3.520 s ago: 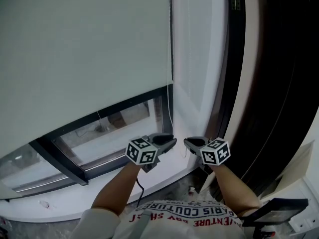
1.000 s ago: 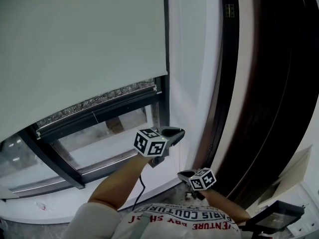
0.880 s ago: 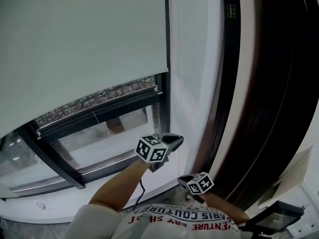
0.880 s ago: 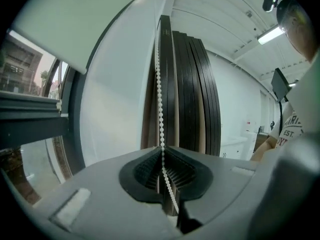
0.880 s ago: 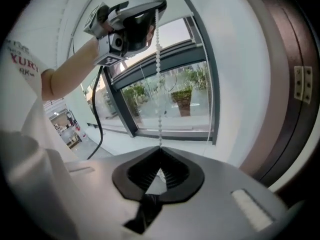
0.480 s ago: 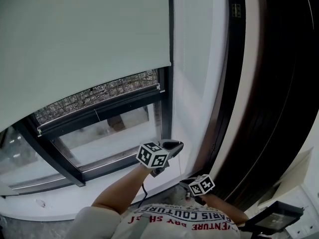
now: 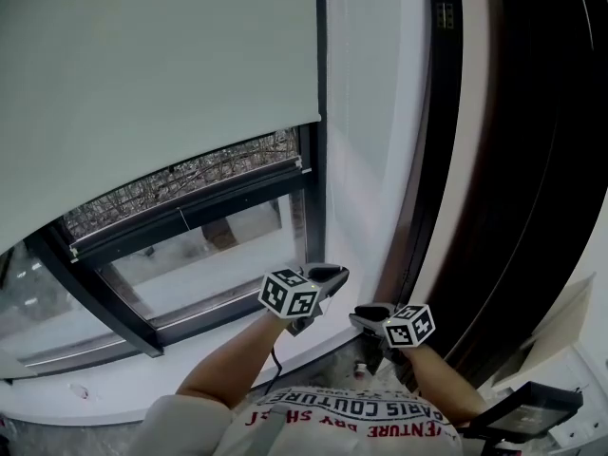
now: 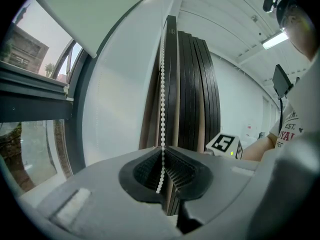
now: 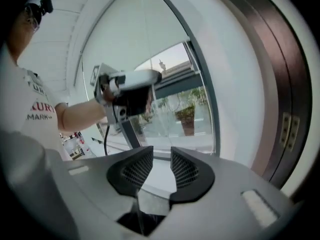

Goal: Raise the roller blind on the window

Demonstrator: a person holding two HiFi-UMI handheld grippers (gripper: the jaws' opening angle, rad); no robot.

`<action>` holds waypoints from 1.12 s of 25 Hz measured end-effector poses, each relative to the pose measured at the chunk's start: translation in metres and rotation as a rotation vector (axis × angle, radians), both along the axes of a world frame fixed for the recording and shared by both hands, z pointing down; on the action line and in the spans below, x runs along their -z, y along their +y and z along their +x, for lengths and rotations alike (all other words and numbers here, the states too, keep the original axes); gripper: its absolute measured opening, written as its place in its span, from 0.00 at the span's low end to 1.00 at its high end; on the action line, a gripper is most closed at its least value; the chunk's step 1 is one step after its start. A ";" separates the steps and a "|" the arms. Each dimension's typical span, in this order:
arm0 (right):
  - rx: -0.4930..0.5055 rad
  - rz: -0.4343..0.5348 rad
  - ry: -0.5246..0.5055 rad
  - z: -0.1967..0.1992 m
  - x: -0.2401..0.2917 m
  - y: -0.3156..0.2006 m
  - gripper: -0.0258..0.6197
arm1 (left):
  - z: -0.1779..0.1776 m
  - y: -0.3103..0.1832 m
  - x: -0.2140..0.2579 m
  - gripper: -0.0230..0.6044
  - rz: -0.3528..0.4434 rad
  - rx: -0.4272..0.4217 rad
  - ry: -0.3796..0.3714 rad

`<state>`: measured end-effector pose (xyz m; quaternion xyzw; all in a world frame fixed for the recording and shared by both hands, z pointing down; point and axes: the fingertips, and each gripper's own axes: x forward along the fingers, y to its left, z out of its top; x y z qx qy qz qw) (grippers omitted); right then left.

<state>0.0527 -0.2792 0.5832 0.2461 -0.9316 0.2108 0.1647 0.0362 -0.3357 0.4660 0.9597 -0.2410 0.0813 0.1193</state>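
The pale roller blind (image 7: 161, 84) covers the upper window, and its bottom edge hangs above the dark window frame (image 7: 190, 212). My left gripper (image 7: 330, 275) is held at the blind's right side. In the left gripper view a white bead chain (image 8: 162, 84) runs down from above into the left gripper (image 8: 162, 151), which is shut on it. My right gripper (image 7: 366, 313) sits just right of and below the left one. In the right gripper view its jaws (image 9: 161, 156) are opening, and nothing is pressed between the pads.
A white wall strip (image 7: 366, 141) and dark vertical panels (image 7: 532, 160) stand right of the window. The white sill (image 7: 123, 388) runs below the glass. The right gripper's marker cube (image 8: 222, 144) shows beside the panels, and the left gripper (image 9: 130, 91) shows before the window.
The blind's bottom edge has risen and uncovered more glass. My right gripper dipped low, then came back up beside the left one with its jaws parted. The left gripper stayed shut on the chain.
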 end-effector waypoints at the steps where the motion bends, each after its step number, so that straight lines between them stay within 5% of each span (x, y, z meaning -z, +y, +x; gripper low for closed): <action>1: -0.002 0.038 -0.025 0.003 0.024 -0.007 0.19 | 0.000 0.001 0.000 0.07 0.001 -0.001 0.002; 13: 0.090 0.417 -0.228 -0.017 0.309 -0.040 0.20 | 0.017 0.031 0.007 0.07 0.016 -0.069 0.005; 24: 0.064 0.443 -0.289 -0.034 0.370 -0.059 0.21 | 0.028 0.047 0.013 0.07 0.012 -0.118 0.020; 28: 0.053 0.436 -0.302 -0.030 0.377 -0.059 0.08 | 0.028 0.046 0.012 0.07 0.012 -0.119 0.014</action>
